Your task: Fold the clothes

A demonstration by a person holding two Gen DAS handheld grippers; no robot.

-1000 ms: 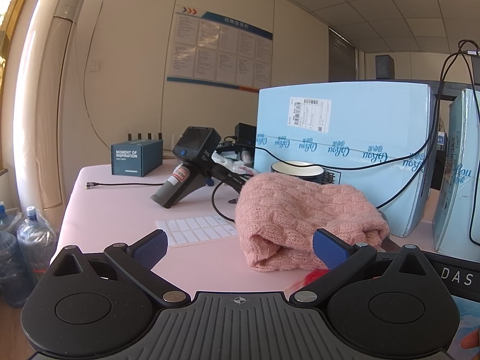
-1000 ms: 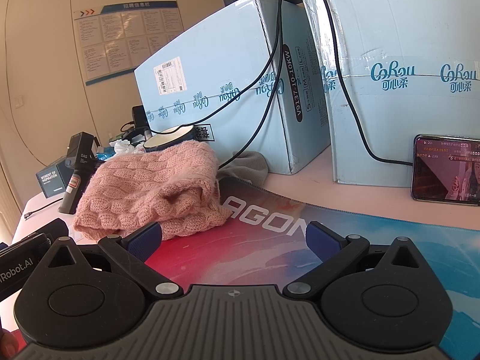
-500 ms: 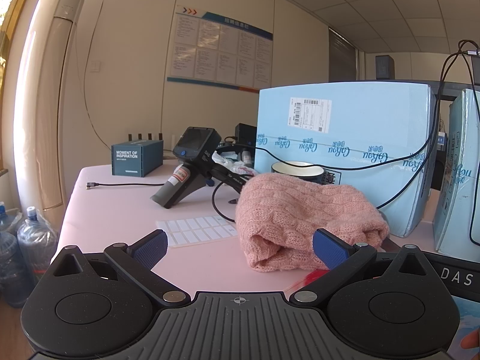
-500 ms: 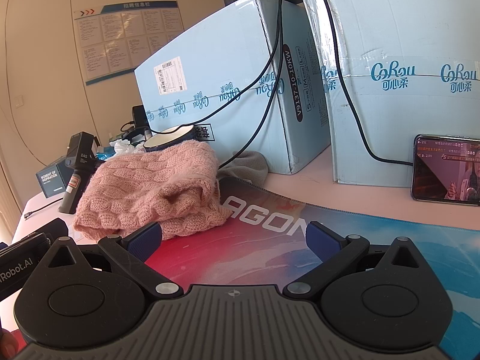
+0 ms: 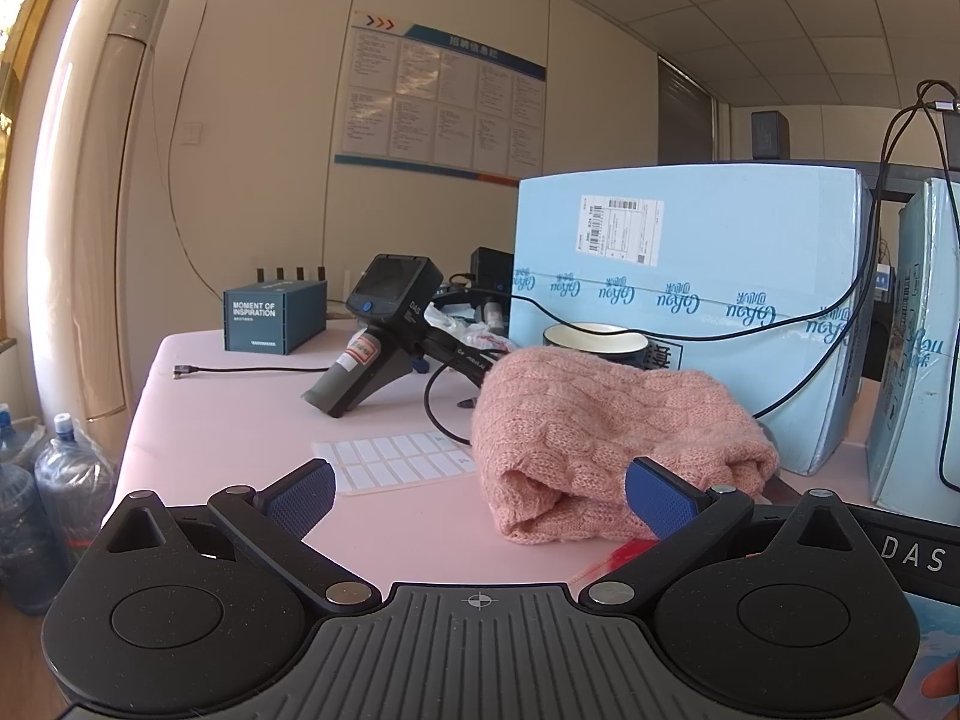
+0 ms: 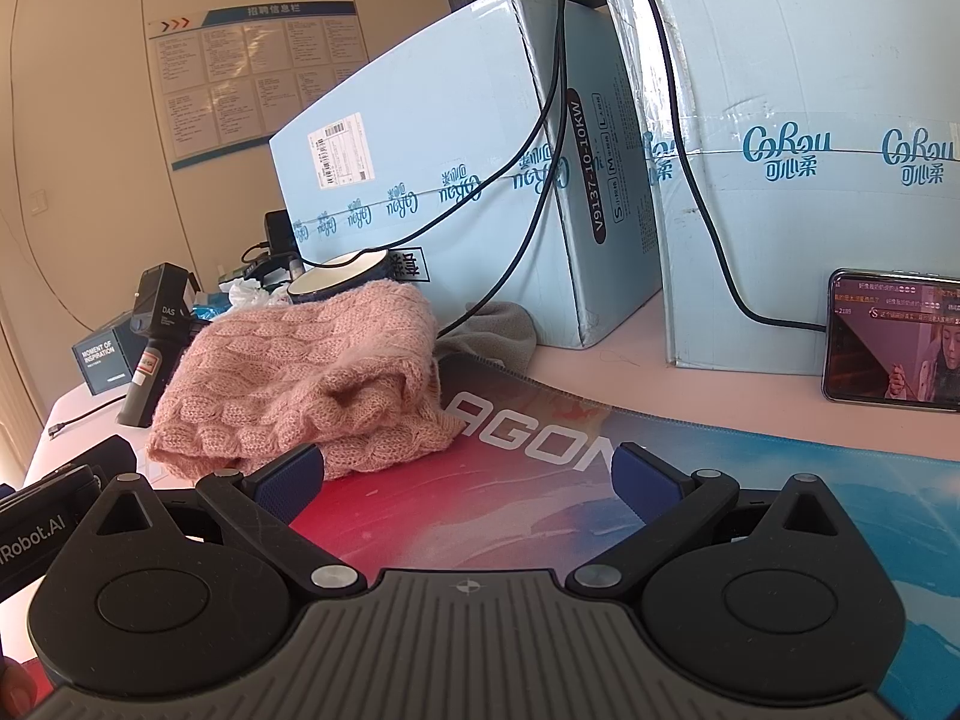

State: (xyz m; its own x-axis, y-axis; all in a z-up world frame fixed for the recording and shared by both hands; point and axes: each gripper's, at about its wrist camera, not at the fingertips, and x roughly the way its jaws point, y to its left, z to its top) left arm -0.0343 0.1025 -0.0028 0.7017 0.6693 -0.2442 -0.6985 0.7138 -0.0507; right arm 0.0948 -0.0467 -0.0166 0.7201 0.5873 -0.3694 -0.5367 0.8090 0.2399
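Bottles (image 5: pixel 54 480) of water stand on the floor at the far left, next to a tall white air cooler (image 5: pixel 90 210). Then comes the pink table (image 5: pixel 228 420). On it sits a dark blue box (image 5: pixel 273 315) with white words, and a thin black cord (image 5: pixel 252 369) lies in front of it. Next is a black tool with a little screen (image 5: pixel 384 330), lying tilted. A sheet of white stickers (image 5: pixel 396 462) lies flat near the front. Right beside it is the pink sweater (image 5: pixel 600 444), folded in a soft lump, partly on the table and partly on a colorful mat (image 6: pixel 600 480). A dark cup (image 5: pixel 597 345) peeks out just behind the sweater. Two big light blue boxes (image 6: pixel 456 168) stand behind that, with black wires hanging down across them. A gray cloth (image 6: pixel 492 336) is tucked by the nearer box. At the far right a phone (image 6: pixel 888 339) leans on the second box with its screen lit. The left gripper (image 5: pixel 480 495) sits low at the table's front edge, pointing at the sweater, with its blue tips wide apart and holding nothing. The right gripper (image 6: pixel 465 474) is low over the mat, tips also wide apart and empty, with the sweater just past its left tip.
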